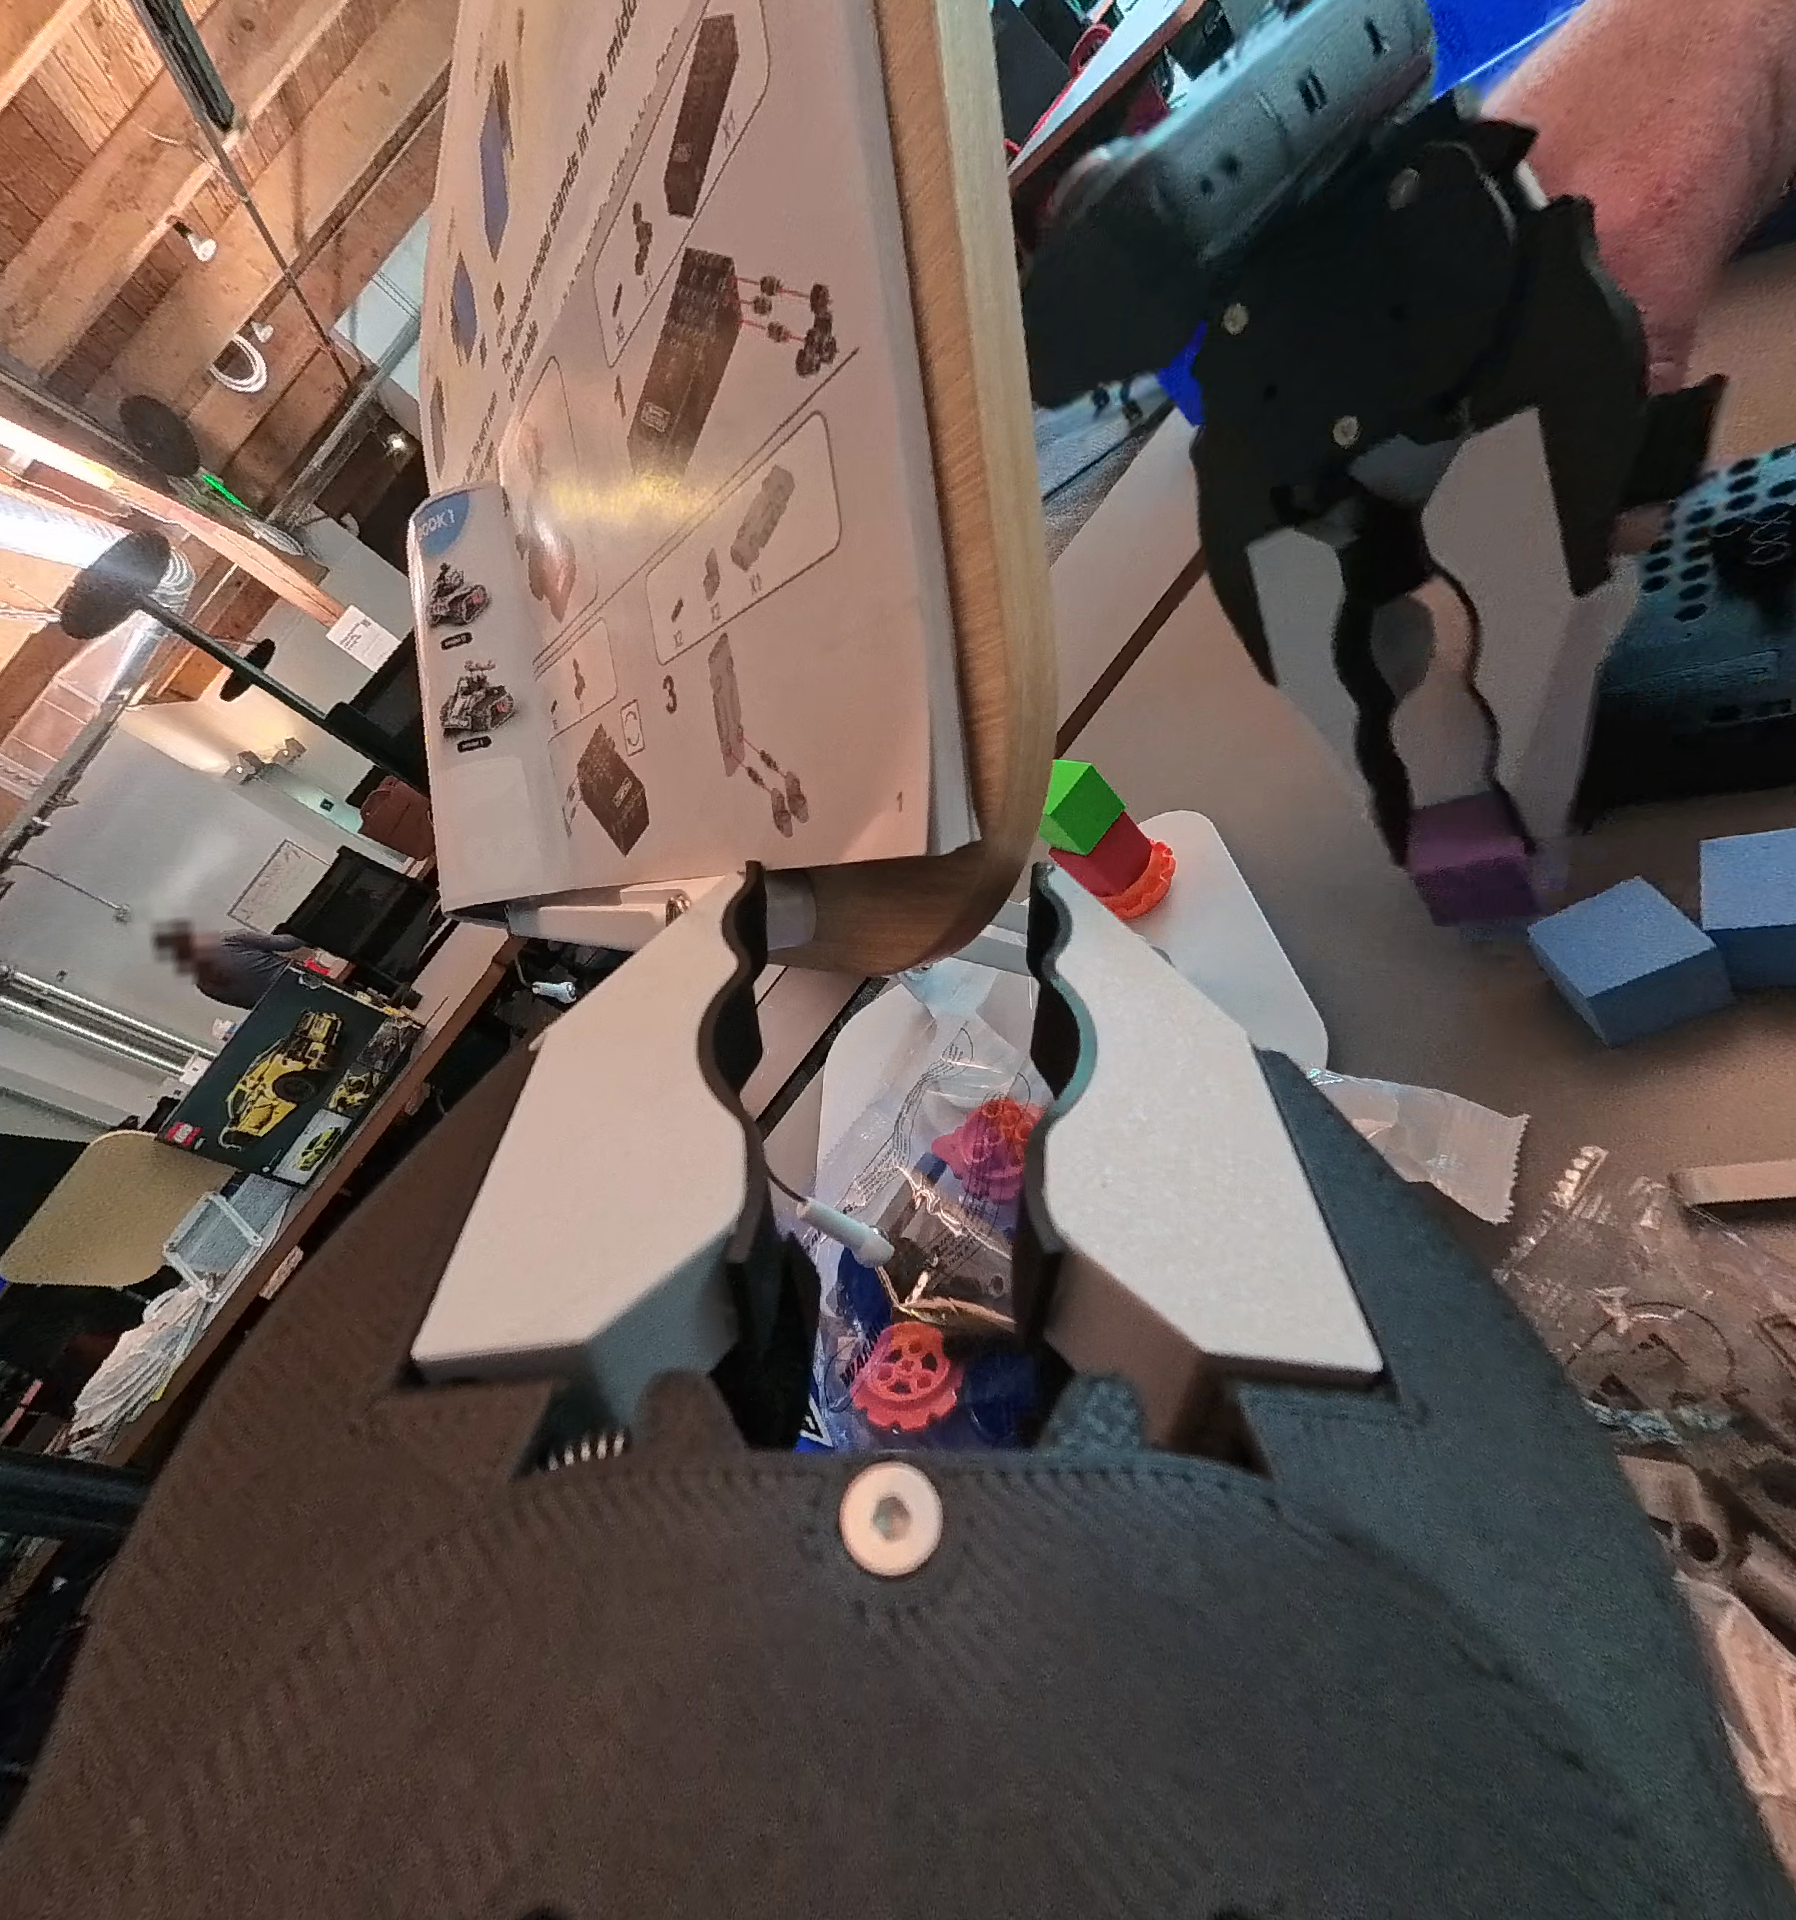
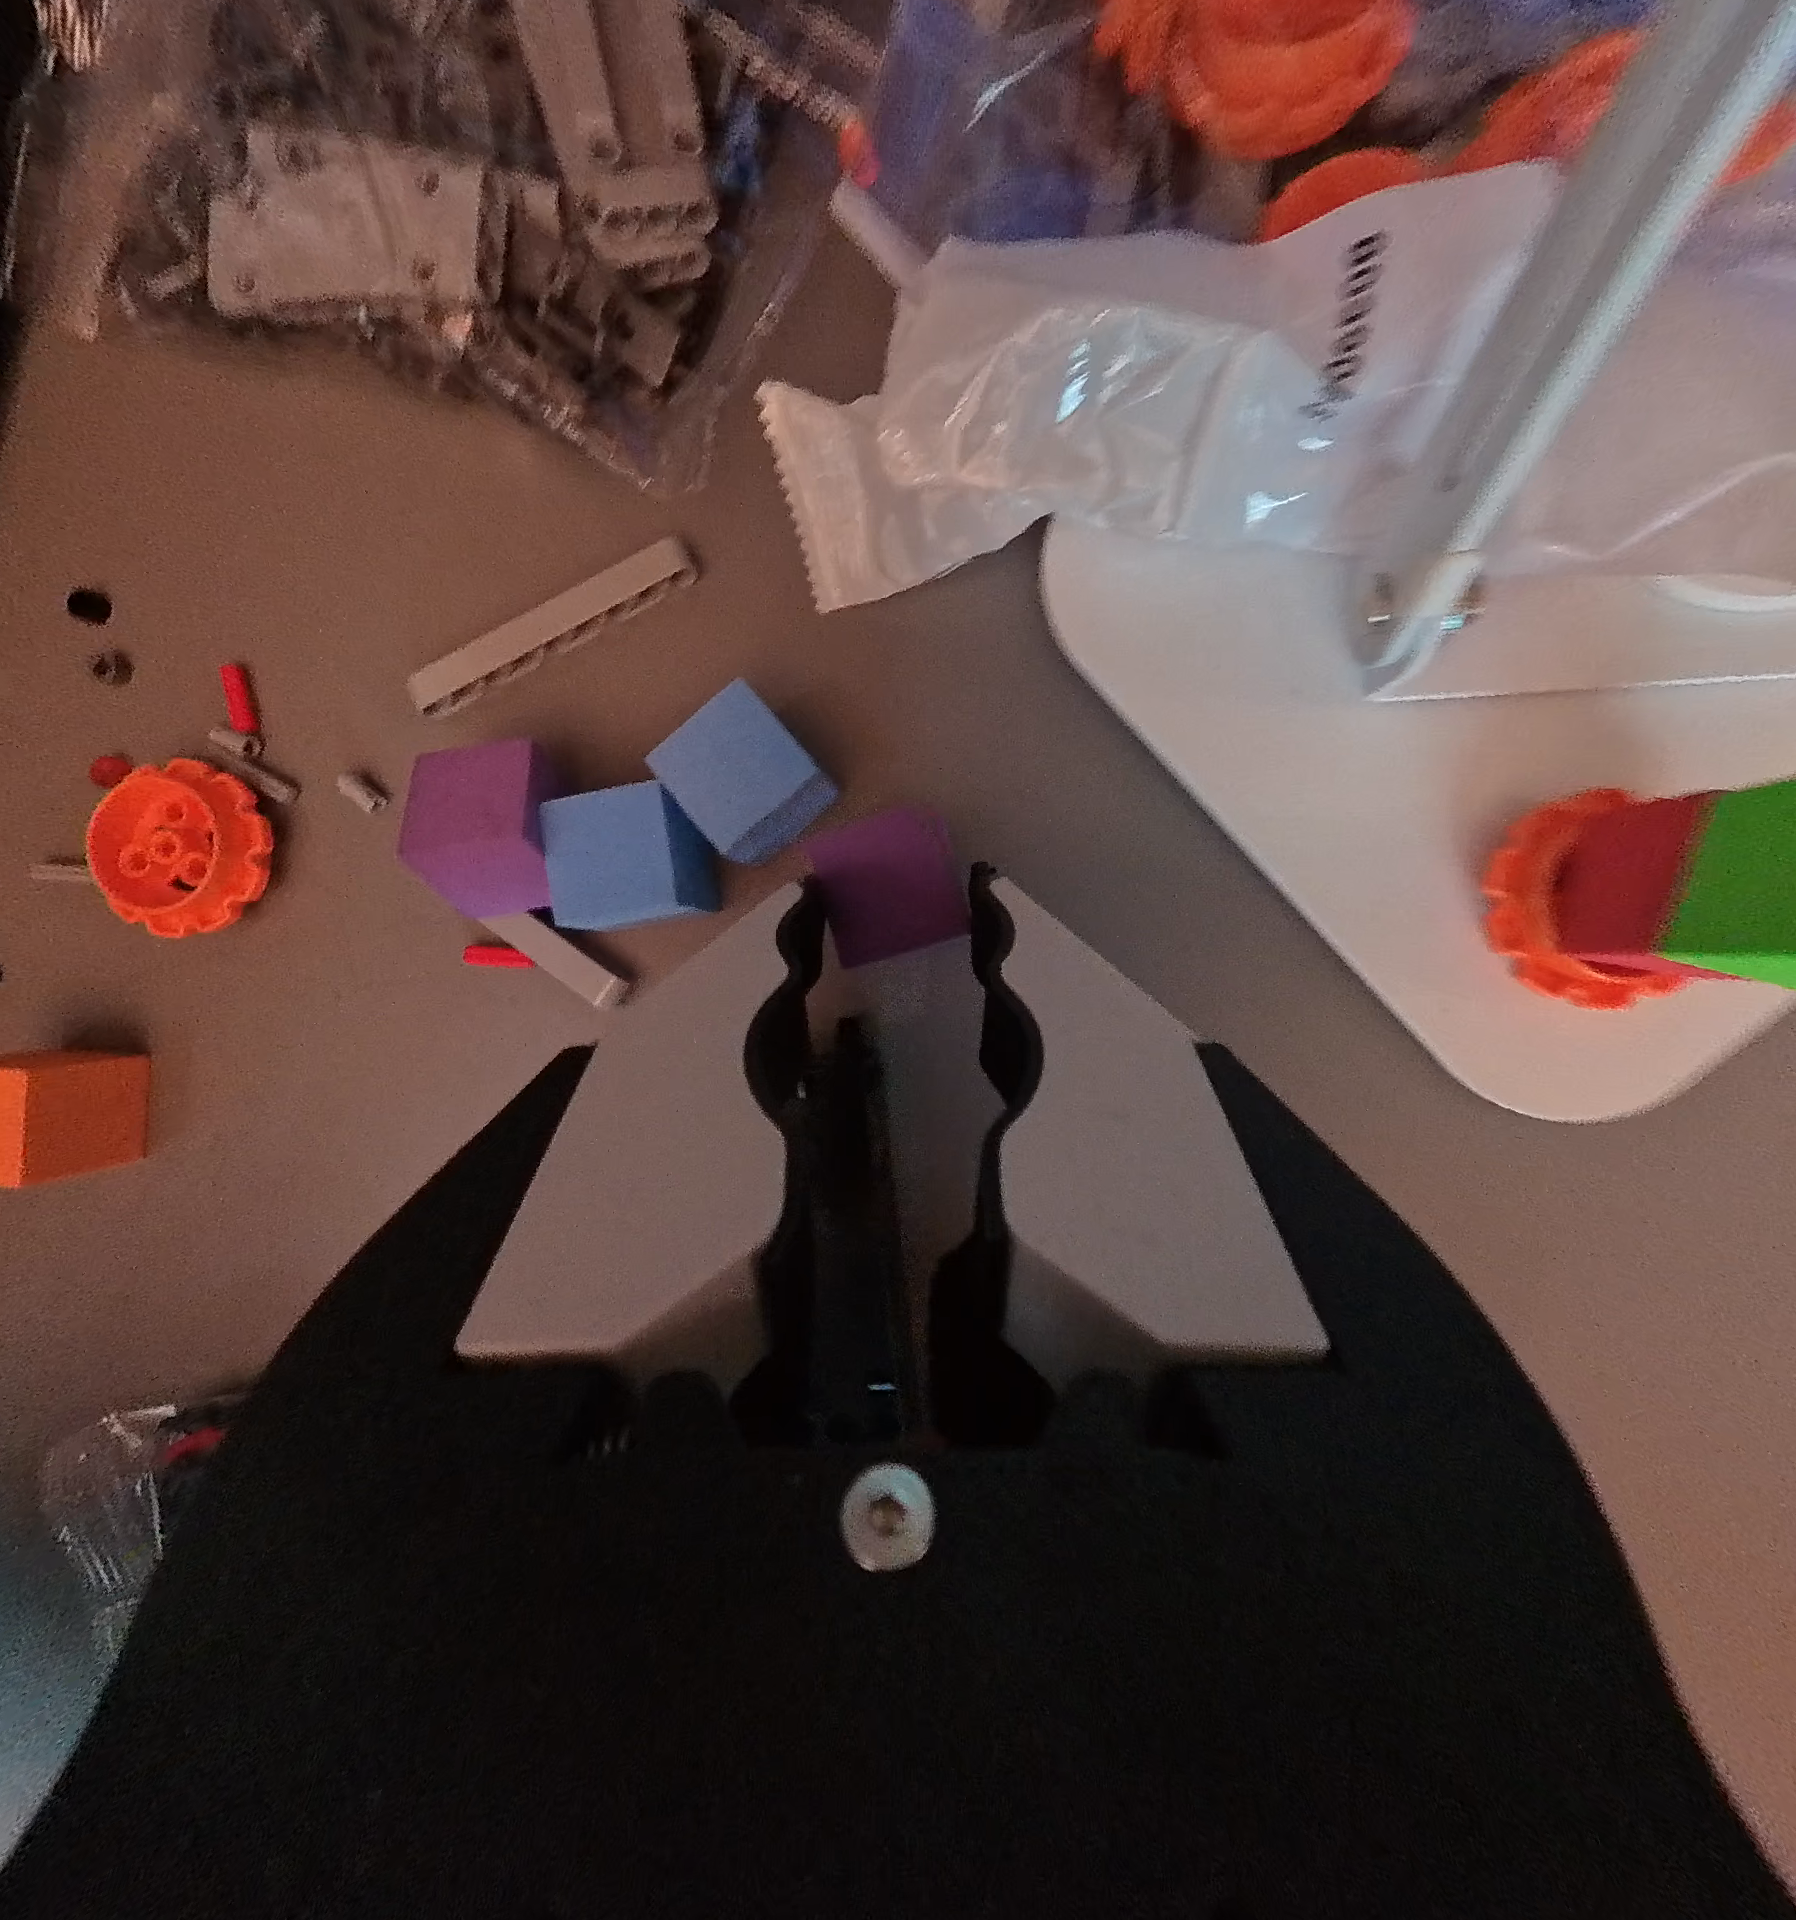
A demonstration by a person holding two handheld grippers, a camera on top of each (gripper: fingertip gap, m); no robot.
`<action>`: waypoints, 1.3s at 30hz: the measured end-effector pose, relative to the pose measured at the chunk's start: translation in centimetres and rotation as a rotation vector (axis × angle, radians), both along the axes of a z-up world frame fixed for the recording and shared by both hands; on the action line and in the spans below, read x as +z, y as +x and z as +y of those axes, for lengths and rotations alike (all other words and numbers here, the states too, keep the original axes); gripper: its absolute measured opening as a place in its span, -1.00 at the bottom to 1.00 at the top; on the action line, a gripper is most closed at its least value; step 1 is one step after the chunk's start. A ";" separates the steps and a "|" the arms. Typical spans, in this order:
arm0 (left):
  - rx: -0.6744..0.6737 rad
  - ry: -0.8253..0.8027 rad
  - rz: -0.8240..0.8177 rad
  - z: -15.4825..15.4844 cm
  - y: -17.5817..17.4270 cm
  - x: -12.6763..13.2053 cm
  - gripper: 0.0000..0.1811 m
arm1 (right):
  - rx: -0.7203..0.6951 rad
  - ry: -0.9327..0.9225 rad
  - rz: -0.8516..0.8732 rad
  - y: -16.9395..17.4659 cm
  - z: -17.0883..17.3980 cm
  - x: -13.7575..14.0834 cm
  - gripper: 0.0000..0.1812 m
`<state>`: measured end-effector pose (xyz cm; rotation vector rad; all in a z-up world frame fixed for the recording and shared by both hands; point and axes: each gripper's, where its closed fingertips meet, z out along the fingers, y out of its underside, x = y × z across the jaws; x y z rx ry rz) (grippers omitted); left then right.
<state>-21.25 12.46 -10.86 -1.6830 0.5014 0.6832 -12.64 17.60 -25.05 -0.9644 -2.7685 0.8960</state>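
My right gripper (image 2: 894,883) is clamped on a purple cube (image 2: 889,883) just above the table (image 2: 250,488), beside two blue cubes (image 2: 624,862). My left gripper (image 1: 899,894) hangs apart, empty. A green-on-red stack (image 2: 1704,894) stands on the white base (image 2: 1237,831).

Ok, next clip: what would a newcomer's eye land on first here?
Probably the right gripper with a purple cube between its fingertips, low over the grey table, next to two blue cubes and a second purple one. Next, the small stack on the white stand base: an orange gear, a red block, a green block. The left gripper hangs open over a bag of parts, below the propped instruction booklet.
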 end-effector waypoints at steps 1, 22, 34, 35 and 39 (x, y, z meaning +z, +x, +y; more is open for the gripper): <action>0.000 -0.001 0.001 0.0 0.0 0.0 -0.46 | -0.027 -0.007 0.020 -0.6 0.5 0.6 -0.70; -0.002 -0.002 0.001 0.0 0.1 0.1 -0.46 | -0.440 0.012 0.108 -10.3 8.6 6.9 -0.70; -0.074 0.045 0.022 -1.4 2.0 2.5 -0.46 | -0.495 0.004 0.150 -9.3 9.2 8.1 -0.50; -0.100 0.061 0.029 -1.5 2.9 3.1 -0.46 | -0.497 0.006 0.157 -8.7 9.2 8.4 -0.52; -0.254 0.041 0.013 -1.7 7.5 4.0 -0.54 | -0.446 -0.010 0.141 -5.3 7.2 8.6 -0.54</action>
